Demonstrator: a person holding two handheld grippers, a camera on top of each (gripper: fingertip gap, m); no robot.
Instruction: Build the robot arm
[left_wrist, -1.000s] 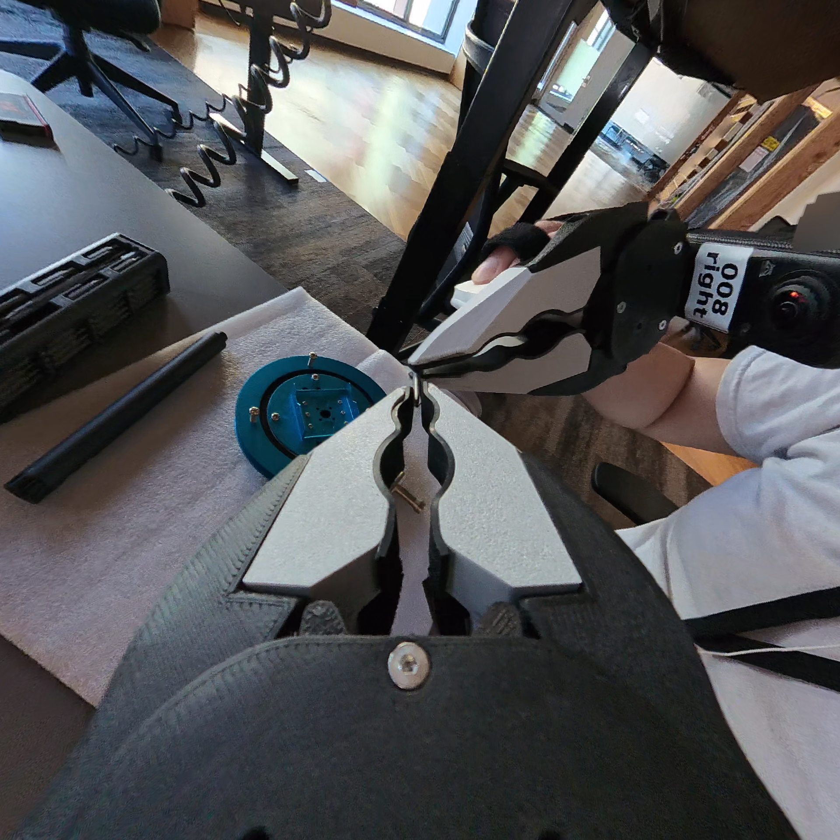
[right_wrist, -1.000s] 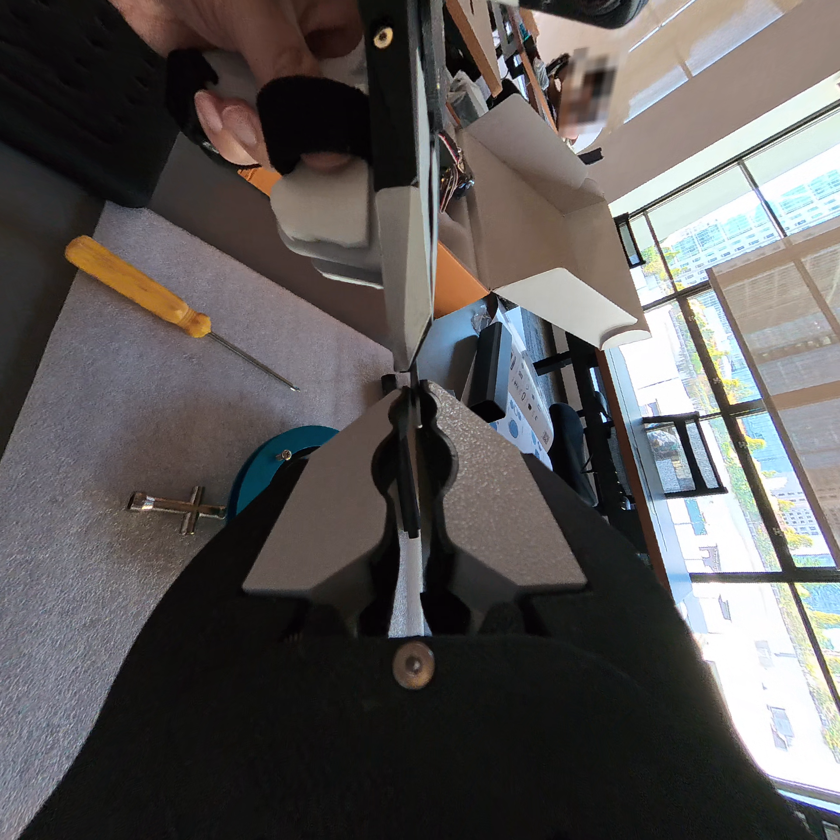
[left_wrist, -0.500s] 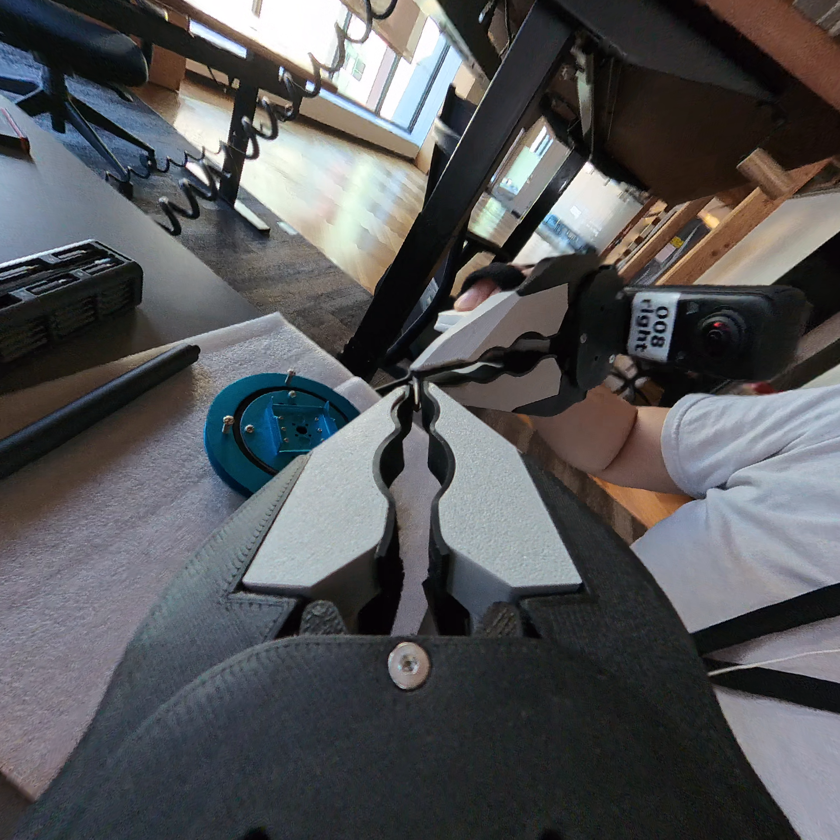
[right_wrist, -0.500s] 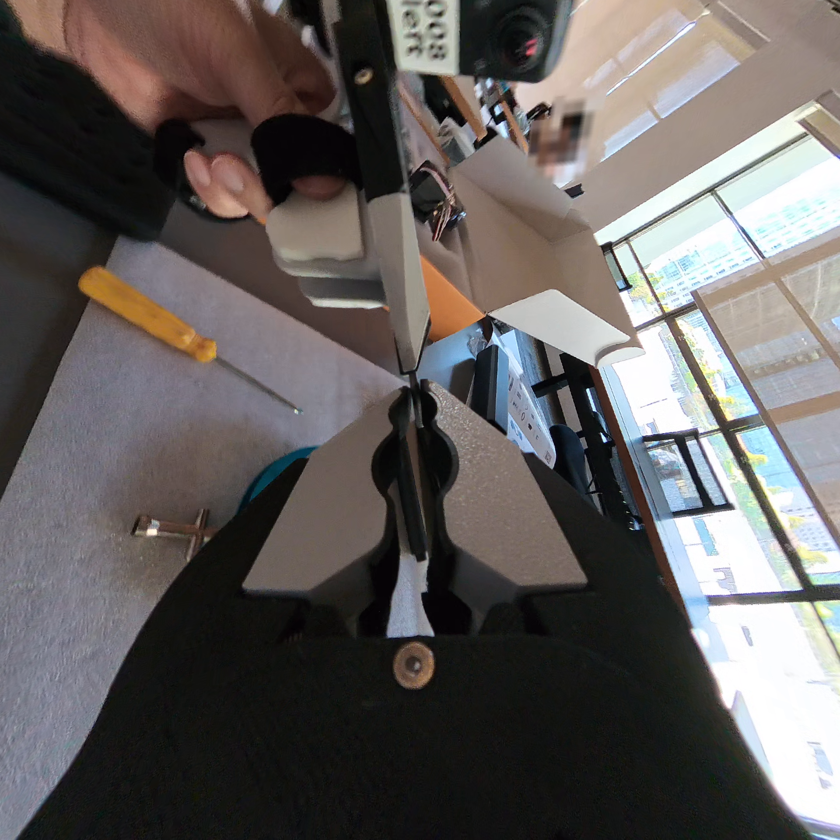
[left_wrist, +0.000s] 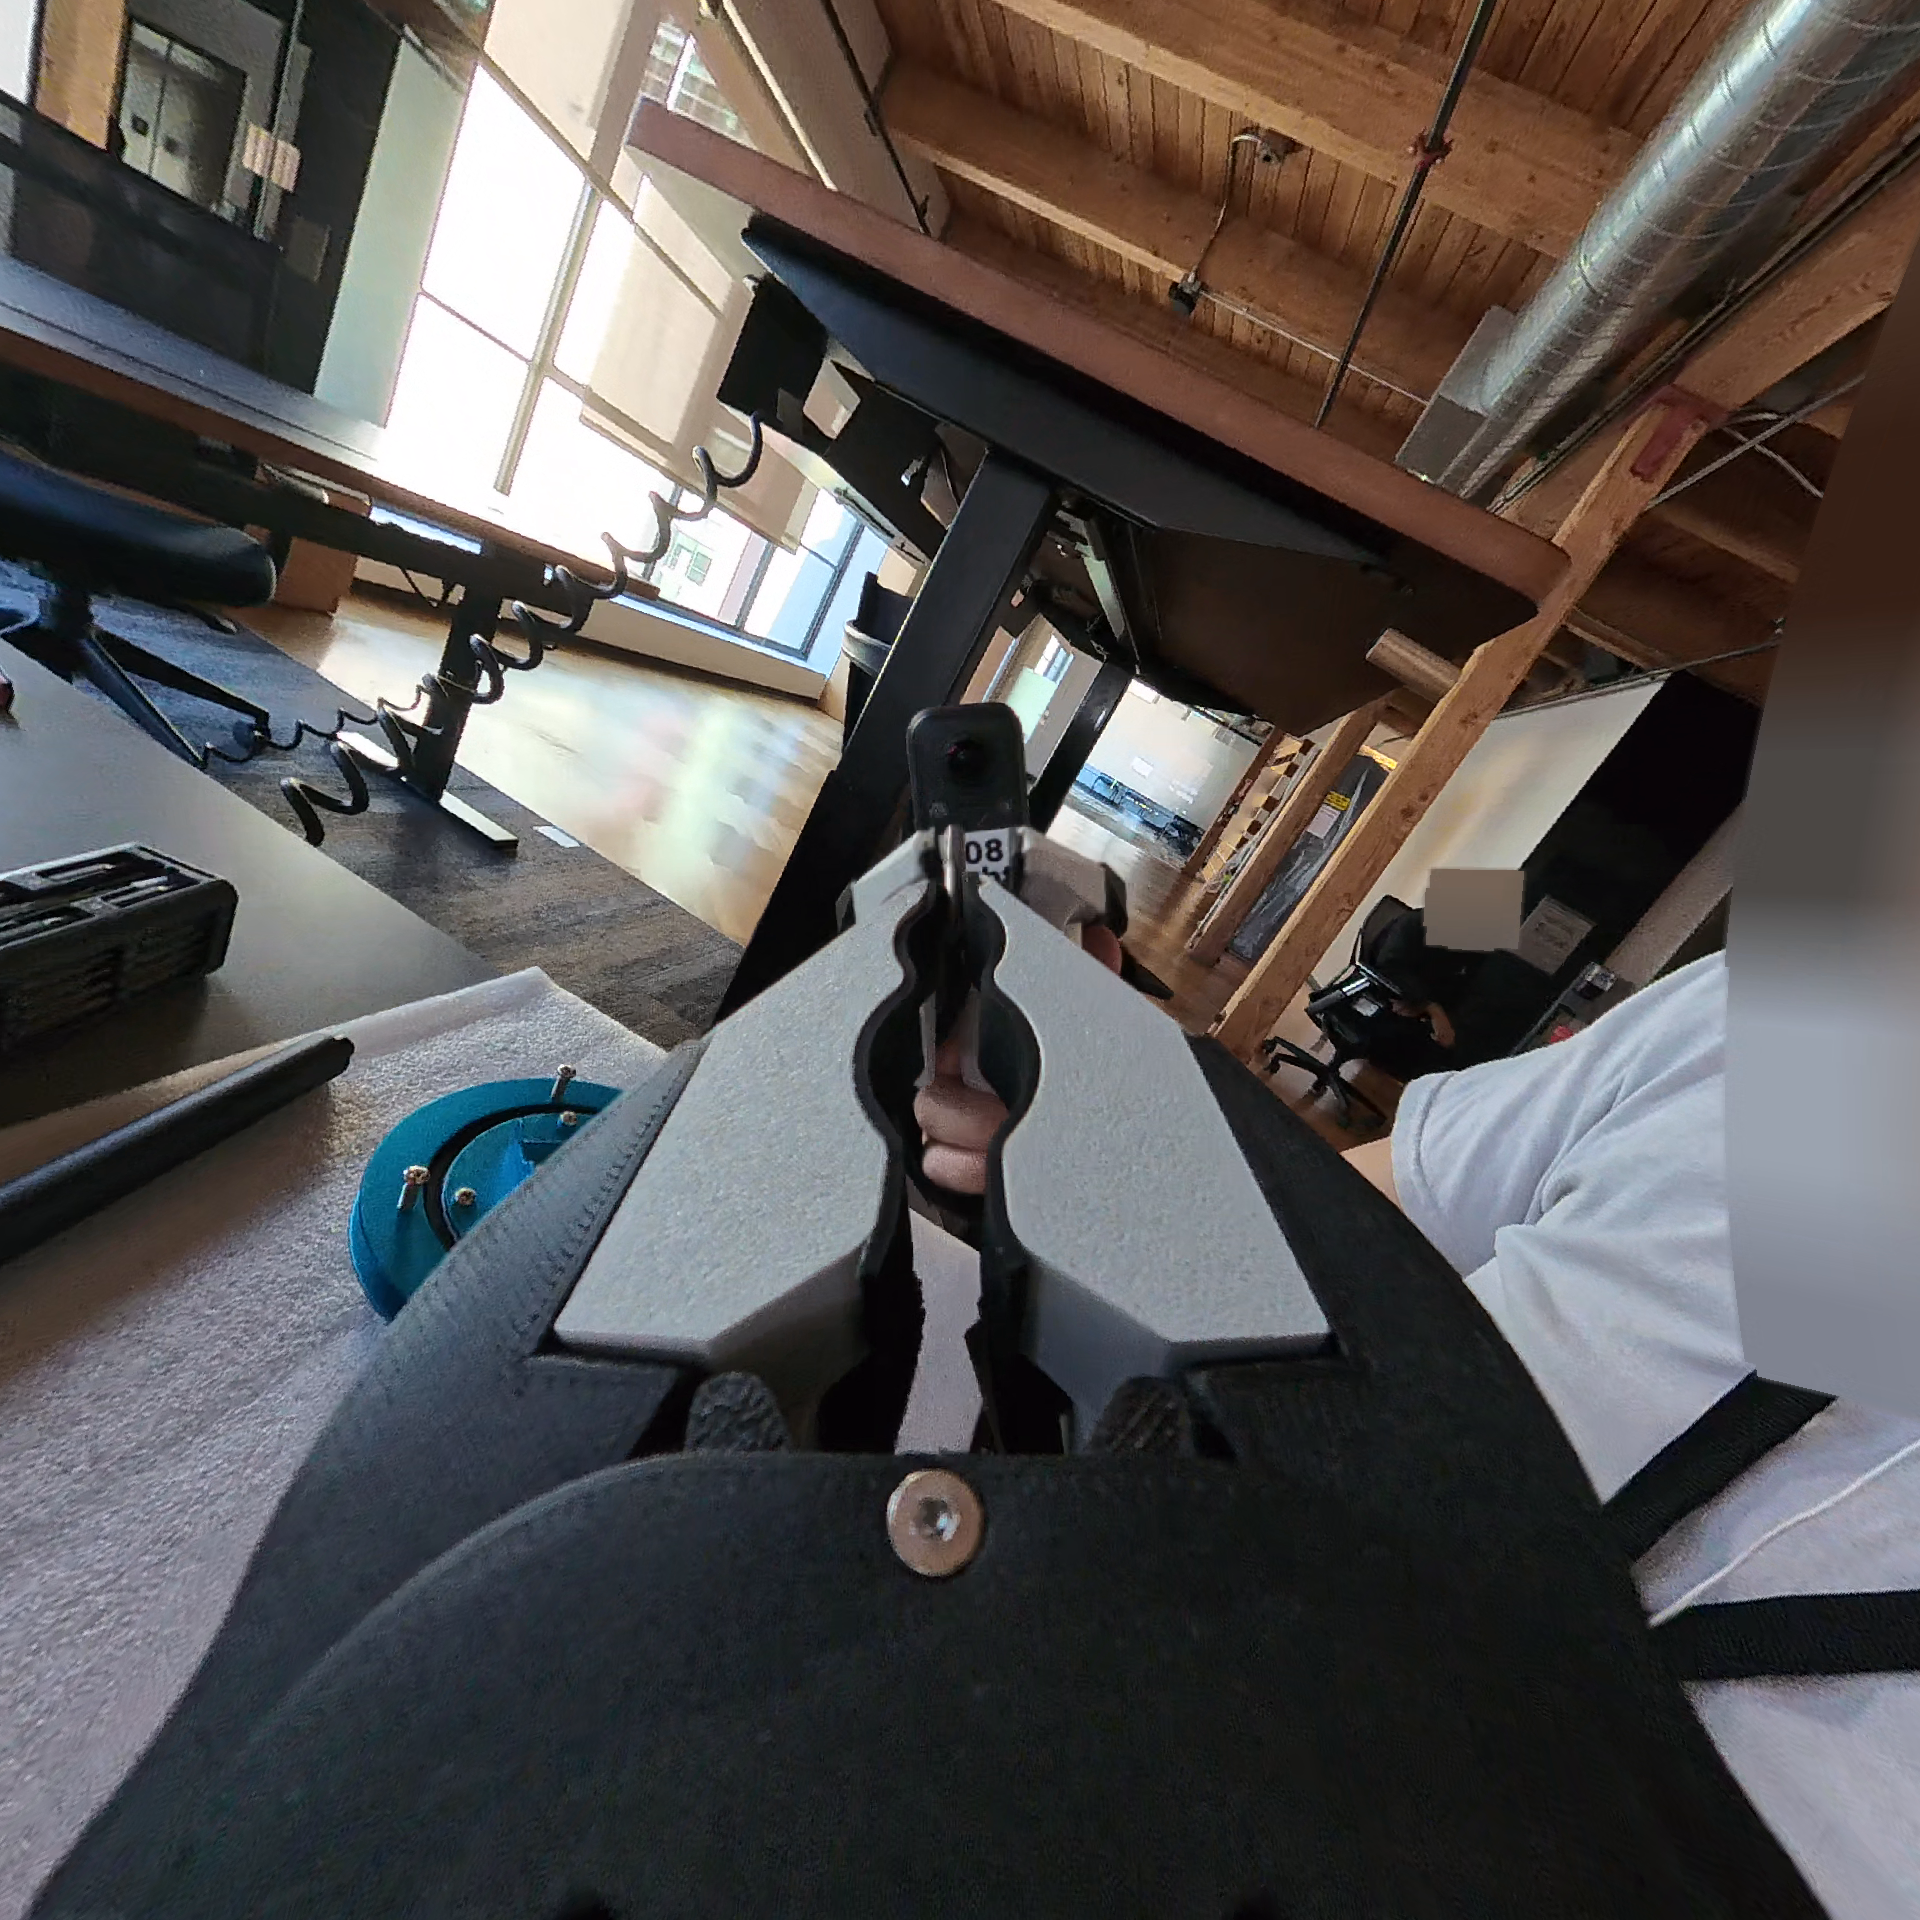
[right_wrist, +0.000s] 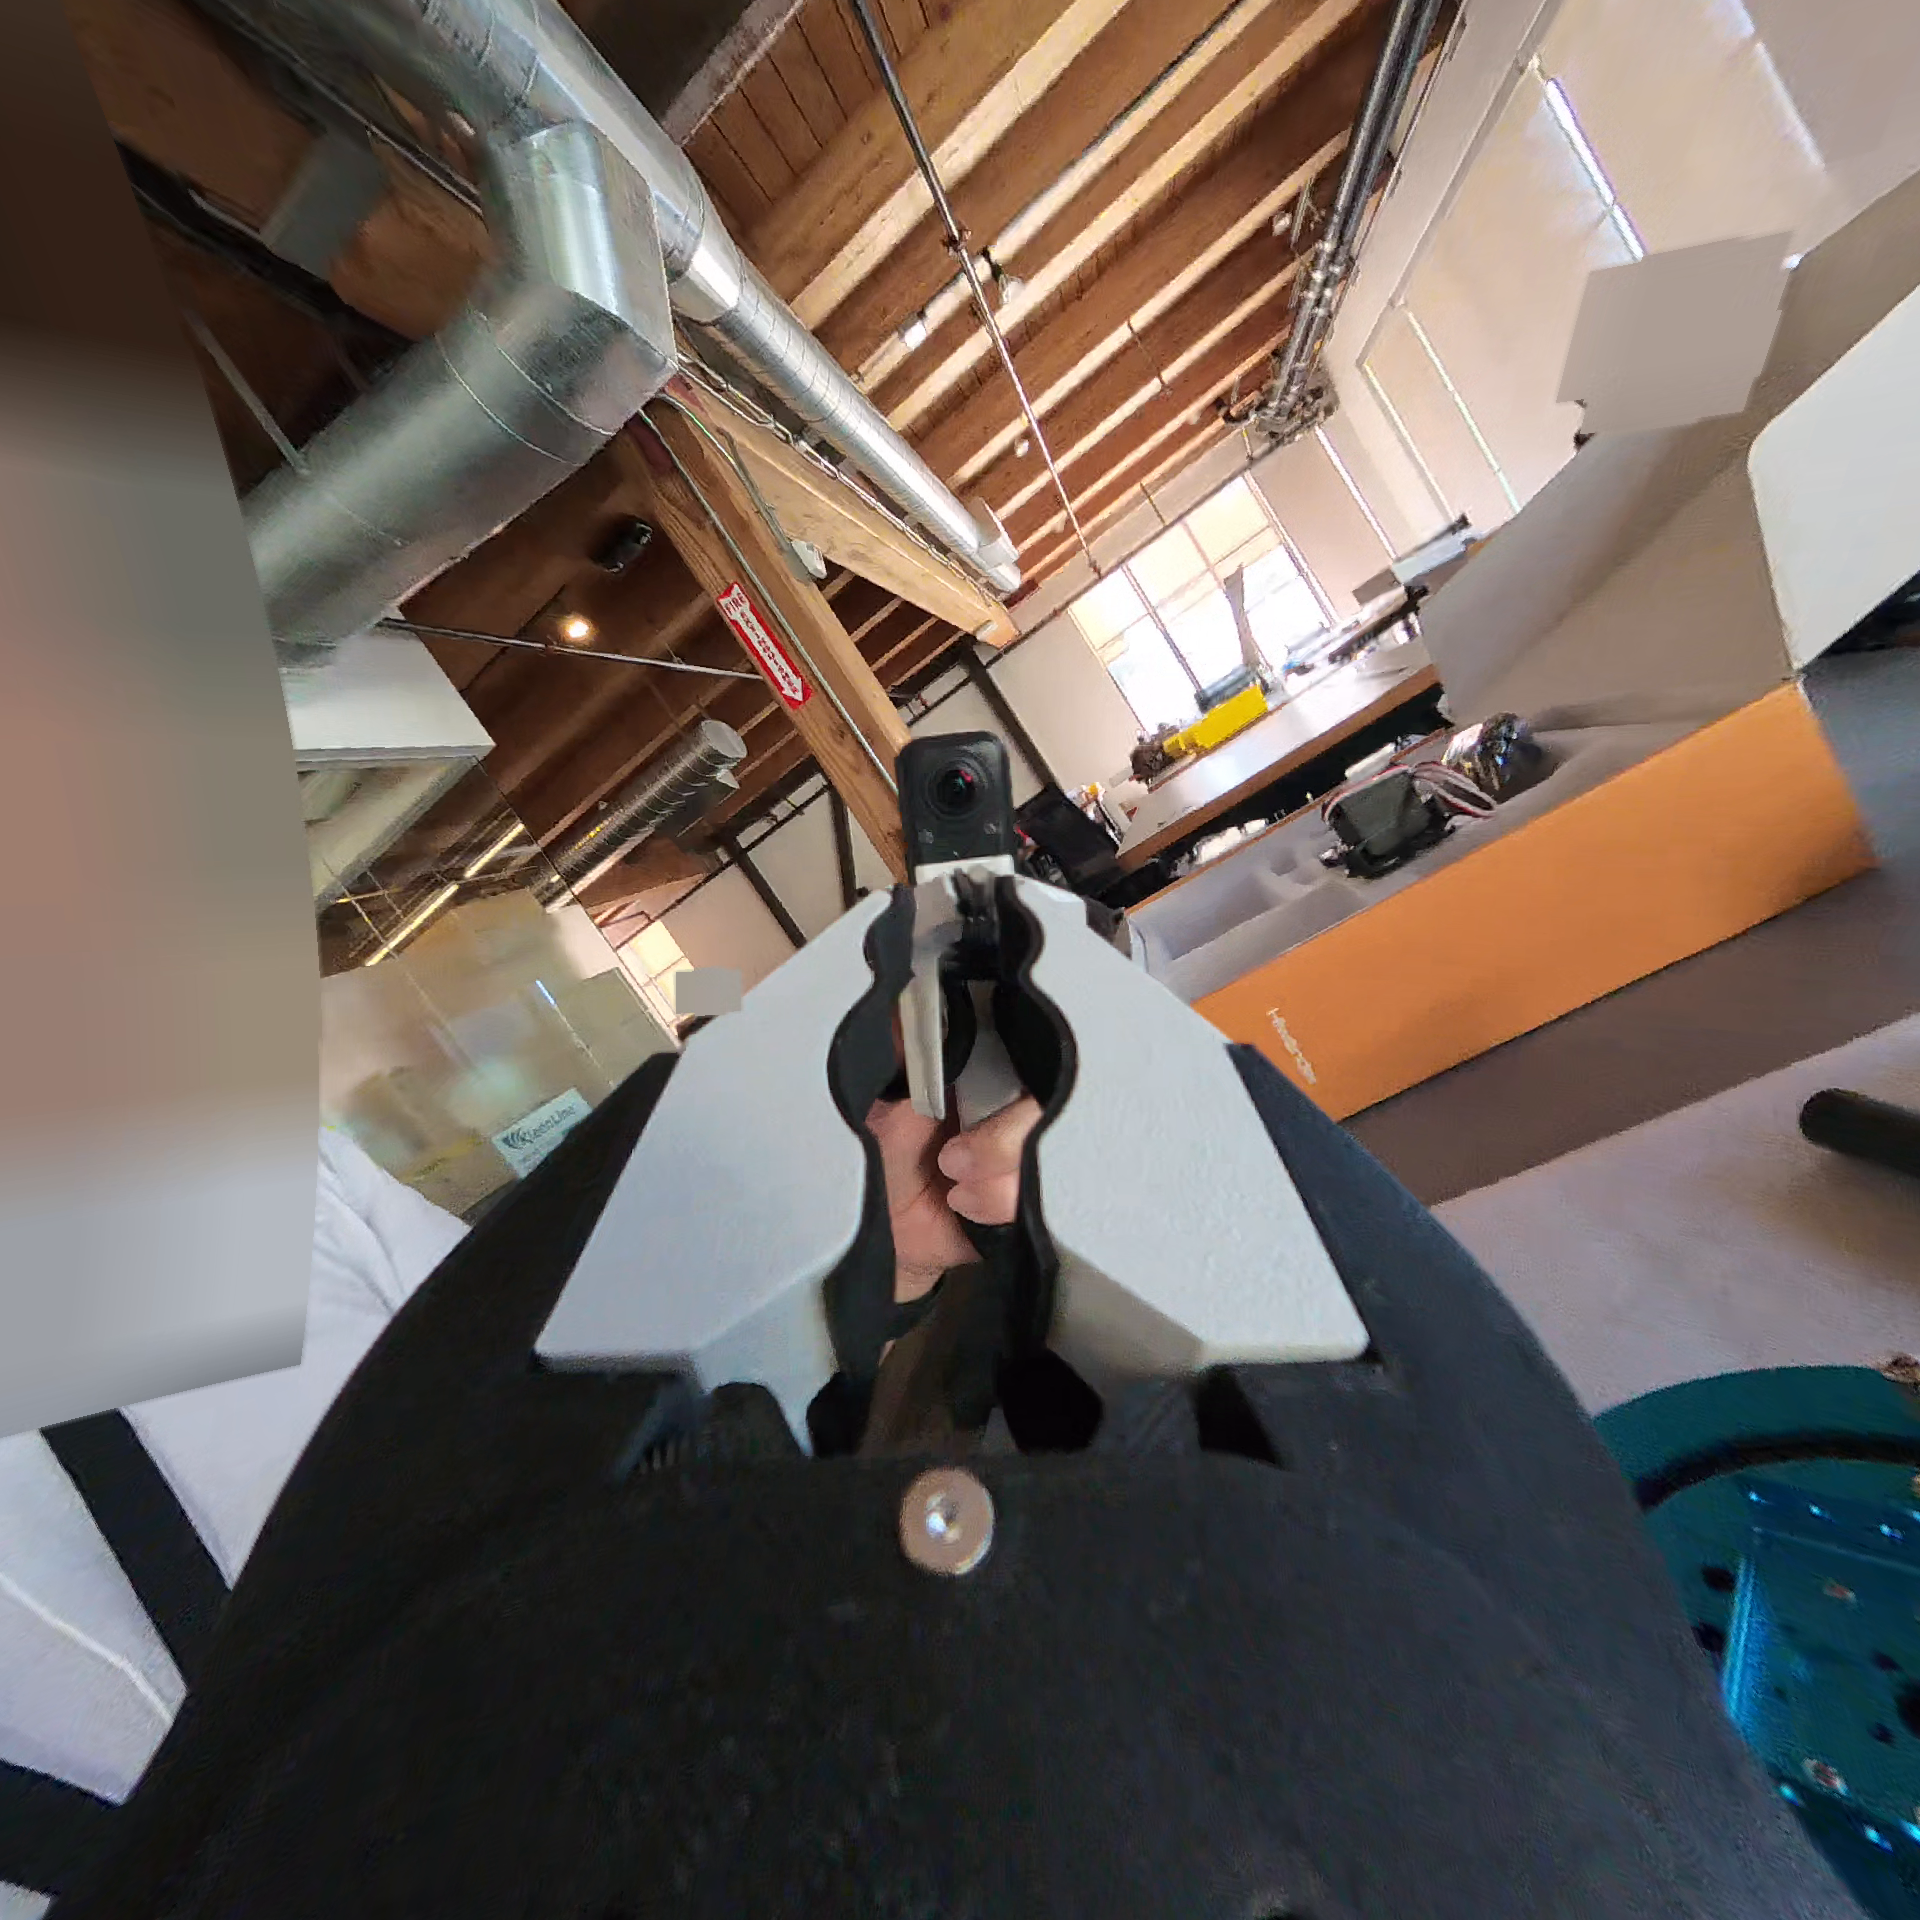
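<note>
My left gripper (left_wrist: 951, 904) is shut, with a thin metal screw (left_wrist: 954, 860) standing up between its fingertips. It is raised above the white foam mat (left_wrist: 156, 1455) and points straight at my right gripper (left_wrist: 971, 821), which faces it tip to tip. In the right wrist view my right gripper (right_wrist: 966, 899) has its fingers a little apart. The left gripper's grey fingers (right_wrist: 925, 1018) show end-on through that gap. Nothing shows in its grasp. A blue round disc (left_wrist: 488, 1174) with small screws on it lies on the mat below; it also shows in the right wrist view (right_wrist: 1766, 1558).
A black rod (left_wrist: 166, 1132) lies on the mat beside the disc and a black slotted case (left_wrist: 104, 956) stands behind it. An orange-sided box (right_wrist: 1558, 935) with white foam and wired parts stands on the table. The person's white sleeve (left_wrist: 1558, 1195) is at the right. Both grippers' tips are close together, under 4 cm apart. Both grippers' tips are roughly 25 centimetres from the black rod (left_wrist: 166, 1132).
Both grippers have tilted upward and turned to face each other head-on; the right one was side-on before. The left stays shut on the screw. The right's fingers now stand wider apart.
</note>
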